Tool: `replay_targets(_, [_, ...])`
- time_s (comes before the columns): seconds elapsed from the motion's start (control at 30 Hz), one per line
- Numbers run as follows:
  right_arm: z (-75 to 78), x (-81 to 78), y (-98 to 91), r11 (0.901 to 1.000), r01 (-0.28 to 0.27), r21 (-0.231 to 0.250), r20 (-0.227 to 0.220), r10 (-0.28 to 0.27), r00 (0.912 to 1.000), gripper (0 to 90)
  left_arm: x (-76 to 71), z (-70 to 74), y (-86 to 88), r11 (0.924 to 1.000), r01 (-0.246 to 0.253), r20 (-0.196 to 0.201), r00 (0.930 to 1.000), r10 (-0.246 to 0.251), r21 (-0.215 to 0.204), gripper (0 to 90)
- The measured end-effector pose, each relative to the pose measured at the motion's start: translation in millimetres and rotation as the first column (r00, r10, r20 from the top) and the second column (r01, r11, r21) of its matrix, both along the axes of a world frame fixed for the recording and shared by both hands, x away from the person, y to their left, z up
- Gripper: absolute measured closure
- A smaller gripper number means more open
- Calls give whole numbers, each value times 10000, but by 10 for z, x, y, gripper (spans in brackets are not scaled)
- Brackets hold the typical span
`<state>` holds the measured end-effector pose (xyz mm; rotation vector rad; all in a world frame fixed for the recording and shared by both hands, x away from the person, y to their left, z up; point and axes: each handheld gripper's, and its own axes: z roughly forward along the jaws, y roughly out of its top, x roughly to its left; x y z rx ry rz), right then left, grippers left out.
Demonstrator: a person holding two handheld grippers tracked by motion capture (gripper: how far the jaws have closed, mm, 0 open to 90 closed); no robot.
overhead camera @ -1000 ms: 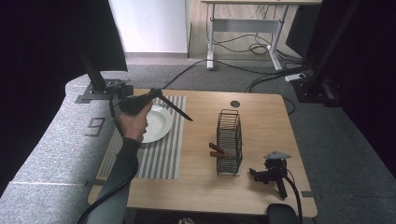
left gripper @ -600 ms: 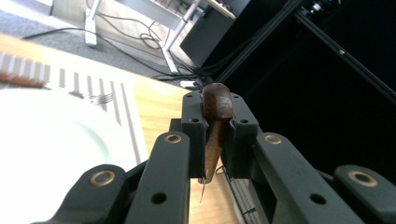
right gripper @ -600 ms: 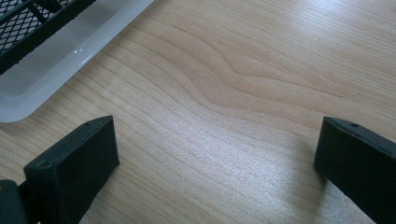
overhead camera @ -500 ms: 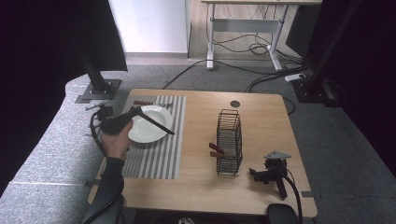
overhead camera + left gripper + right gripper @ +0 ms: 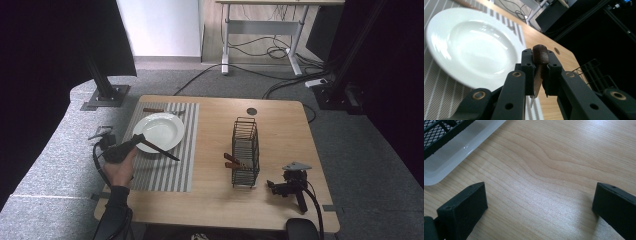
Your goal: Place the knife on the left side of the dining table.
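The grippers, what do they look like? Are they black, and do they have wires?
Yes. The left gripper is black, with two long thin jaws; up close they show round brass-coloured rivets and small screw holes. A black cable loops from its back. The person's left hand comes out of a dark sleeve. The right gripper is black too, with a grey three-cornered plate on top and a black cable trailing off.

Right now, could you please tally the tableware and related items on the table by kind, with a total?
White plate: 1
Striped placemat: 1
Black wire basket: 1
Wooden-handled utensil: 4, that is 1 clamped in the left gripper, 1 lying on the placemat beyond the plate, and 2 handles poking from the basket
Total: 7
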<state>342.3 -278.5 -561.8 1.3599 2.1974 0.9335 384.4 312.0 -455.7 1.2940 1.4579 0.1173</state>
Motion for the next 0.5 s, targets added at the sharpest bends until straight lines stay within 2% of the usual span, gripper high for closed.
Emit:
replay_targets(0.07, [0, 0, 0, 10000, -1, 5, -7, 1, 10000, 0, -13, -62, 20, 10000, -54, -48, 10000, 54, 83, 804])
replay_targets(0.17, [0, 0, 0, 10000, -3, 5, -5, 3, 10000, 0, -37, -131, 89, 10000, -58, 9, 10000, 58, -66, 805])
replay_targets(0.37, [0, 0, 0, 10000, -4, 3, -5, 4, 10000, 0, -60, -326, 245, 9991, -399, 15, 9992, 399, 172, 760])
replay_targets(0.5, [0, 0, 0, 10000, -4, 4, -5, 4, 10000, 0, -41, -441, 298, 9964, -614, 27, 9981, 613, 589, 716])
